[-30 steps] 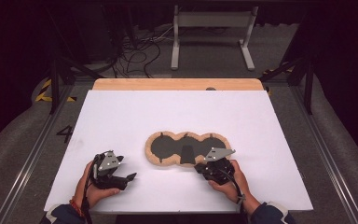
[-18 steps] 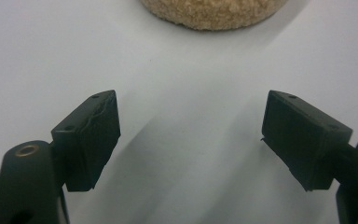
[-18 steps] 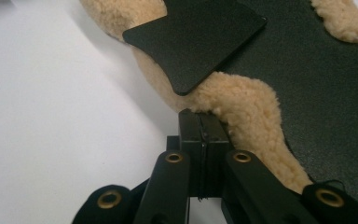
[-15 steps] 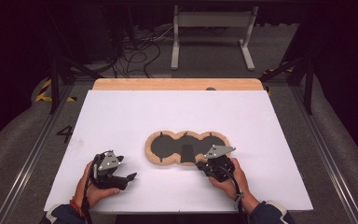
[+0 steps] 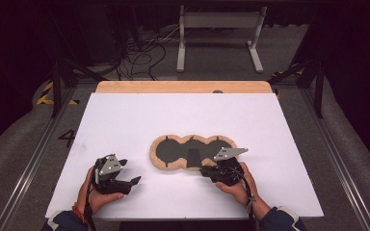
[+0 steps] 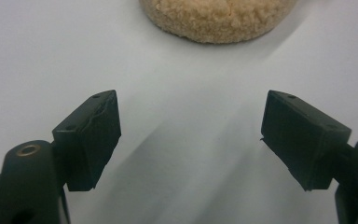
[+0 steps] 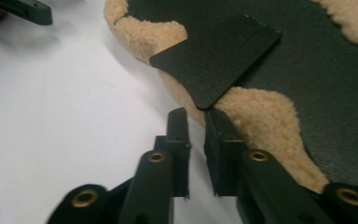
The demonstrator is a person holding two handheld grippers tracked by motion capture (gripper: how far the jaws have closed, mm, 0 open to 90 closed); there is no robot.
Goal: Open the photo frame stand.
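Note:
A three-lobed tan fleece pad with a black inner face lies on the white table. A thin black flap reaches from the black face over the near fleece rim. My right gripper sits at the pad's near edge. In the right gripper view its jaws stand almost together, pinching the lower tip of the flap beside the fleece. My left gripper rests left of the pad, open. In the left gripper view nothing lies between the jaws, and the pad's fleece edge is ahead.
A wooden board runs along the table's far edge. Behind it on the floor stand a grey metal frame and loose cables. The left gripper's jaw shows at the top left of the right gripper view.
The right gripper has edged slightly toward the pad. The left gripper has hardly moved.

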